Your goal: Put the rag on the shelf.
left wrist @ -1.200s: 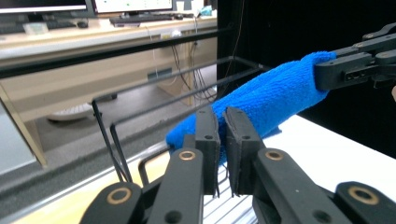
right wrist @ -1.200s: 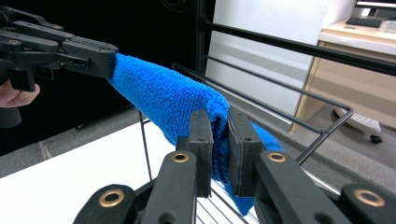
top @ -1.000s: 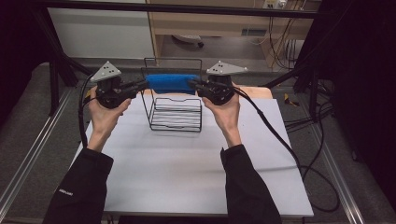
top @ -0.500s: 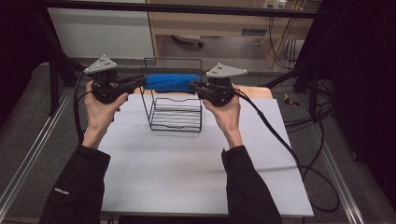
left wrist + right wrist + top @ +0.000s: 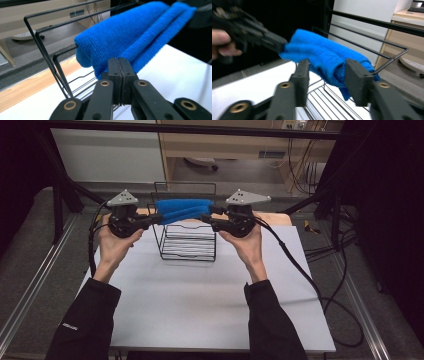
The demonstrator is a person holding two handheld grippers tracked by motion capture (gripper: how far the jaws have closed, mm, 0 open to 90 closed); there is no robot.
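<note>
floor (image 5: 30, 265) - grey (carpeted) | wooden desk (image 5: 225, 145) behind | room - dim

A wire rack (image 5: 186, 240) stands on the desk (image 5: 200, 305) toward its far edge, about midway across. A towel (image 5: 182, 210) hangs over the rack's top. The left tool (image 5: 150, 221) sits at the towel's left end, the right tool (image 5: 207, 216) at its right end, both above the desk.

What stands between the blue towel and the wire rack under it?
Nothing visible does. The blue towel hangs just above the wire rack, draped by its top bars. The left gripper is shut on one end; the right gripper has just been opening, its pads off the towel between them.
</note>
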